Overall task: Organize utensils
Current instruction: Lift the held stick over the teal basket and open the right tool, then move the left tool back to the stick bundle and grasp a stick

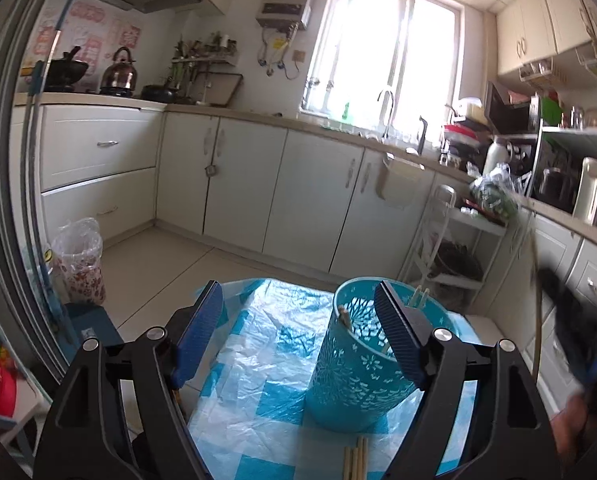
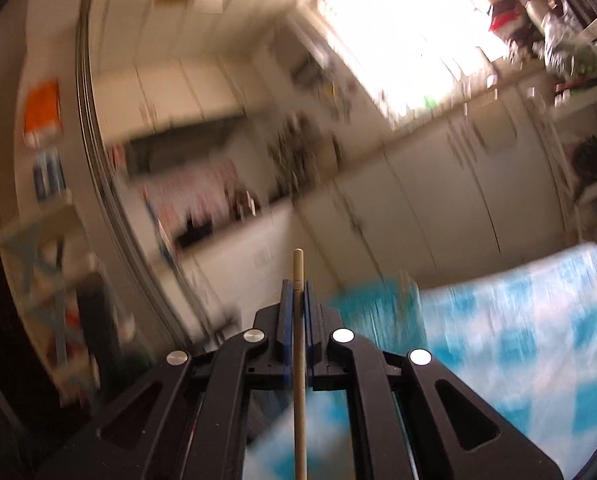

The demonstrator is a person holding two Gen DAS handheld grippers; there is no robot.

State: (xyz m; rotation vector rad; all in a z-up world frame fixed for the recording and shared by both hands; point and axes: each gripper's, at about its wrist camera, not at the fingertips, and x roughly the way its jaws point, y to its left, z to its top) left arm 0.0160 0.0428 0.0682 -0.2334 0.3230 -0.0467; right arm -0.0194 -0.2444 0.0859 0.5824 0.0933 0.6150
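Near the far edge of the counter [image 1: 258,412], on its blue-and-white checked plastic cover, stands the teal holder [image 1: 354,376], a perforated cup that already carries a few chopsticks leaning against its rim. The left gripper [image 1: 298,312] hangs above the counter with its jaws spread wide and nothing between them; the holder sits partly behind its right-hand pad, apart from both pads as far as can be told. At the near edge lie the loose chopsticks [image 1: 356,460], about 4 of them side by side, waiting their turn. The right gripper [image 2: 297,286] is clenched on 1 chopstick [image 2: 298,360], which runs straight between the pads with a short tip poking out ahead. The step in hand looks like carrying this stick to the holder; to do it well, tip the stick upright, bring its lower end over the open mouth clear of the sticks already inside, and release only once the end is below the rim, while the left gripper could steady the light cup against tipping. Heavy motion blur smears the right wrist view, so the holder shows there only as a teal streak, and the loose chopsticks are cut off by the frame's lower border.
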